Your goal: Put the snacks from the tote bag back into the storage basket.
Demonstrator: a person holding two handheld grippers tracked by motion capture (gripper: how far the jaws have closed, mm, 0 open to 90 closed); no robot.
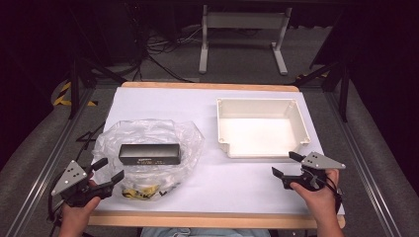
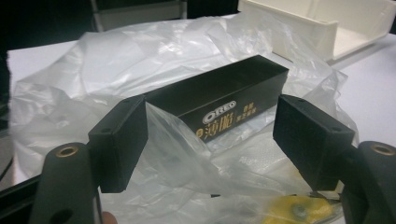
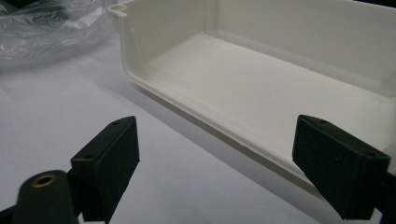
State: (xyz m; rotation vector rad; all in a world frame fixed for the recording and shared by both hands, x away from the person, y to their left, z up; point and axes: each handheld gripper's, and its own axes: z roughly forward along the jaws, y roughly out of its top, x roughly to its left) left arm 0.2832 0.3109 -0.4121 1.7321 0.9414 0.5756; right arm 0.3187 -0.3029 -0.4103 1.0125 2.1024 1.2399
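Black tools (image 1: pixel 108 171) (image 1: pixel 288 164) low, level, wide apart.

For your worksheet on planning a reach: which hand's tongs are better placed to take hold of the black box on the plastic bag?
Left. The left tongs stand open at the bag, aimed at the black box; the right tongs hover by the white tray, farther away.

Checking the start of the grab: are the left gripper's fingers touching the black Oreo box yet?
Apart. The high view shows the left gripper short of the black Oreo box, with clear plastic bag between them; its fingers stand open.
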